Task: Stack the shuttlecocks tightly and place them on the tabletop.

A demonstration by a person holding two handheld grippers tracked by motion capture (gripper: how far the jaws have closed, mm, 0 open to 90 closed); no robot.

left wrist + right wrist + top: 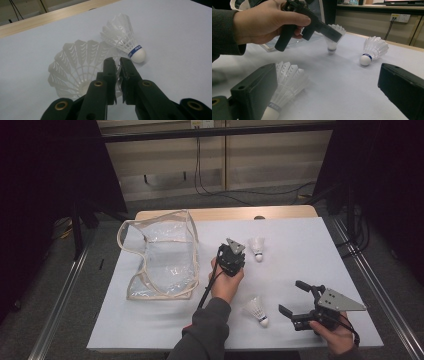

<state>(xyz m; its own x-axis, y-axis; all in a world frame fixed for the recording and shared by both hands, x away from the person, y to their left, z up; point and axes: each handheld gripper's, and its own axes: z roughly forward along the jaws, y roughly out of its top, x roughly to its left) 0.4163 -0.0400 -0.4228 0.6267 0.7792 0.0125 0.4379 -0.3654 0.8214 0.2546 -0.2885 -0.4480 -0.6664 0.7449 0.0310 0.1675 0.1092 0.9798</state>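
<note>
The left claw [118,65] pinches a white shuttlecock [80,67] by its feather rim.

Seen from the right claw's camera, that shuttlecock [333,37] stands with its cork end down on the white table [300,250], and the left claw [335,35] is clenched on the top edge of its skirt. From above, the left claw [234,251] sits near the middle of the table. A second shuttlecock [257,248] lies on its side just beside it, at 3 o'clock from it. A third shuttlecock [257,310] lies at 5 o'clock from the left claw, near the front edge. The right claw [297,299] is just at 3 o'clock from that third one, with its jaws spread wide and nothing between them. A clear plastic bag [162,252] lies at 9 o'clock from the left claw.
</note>
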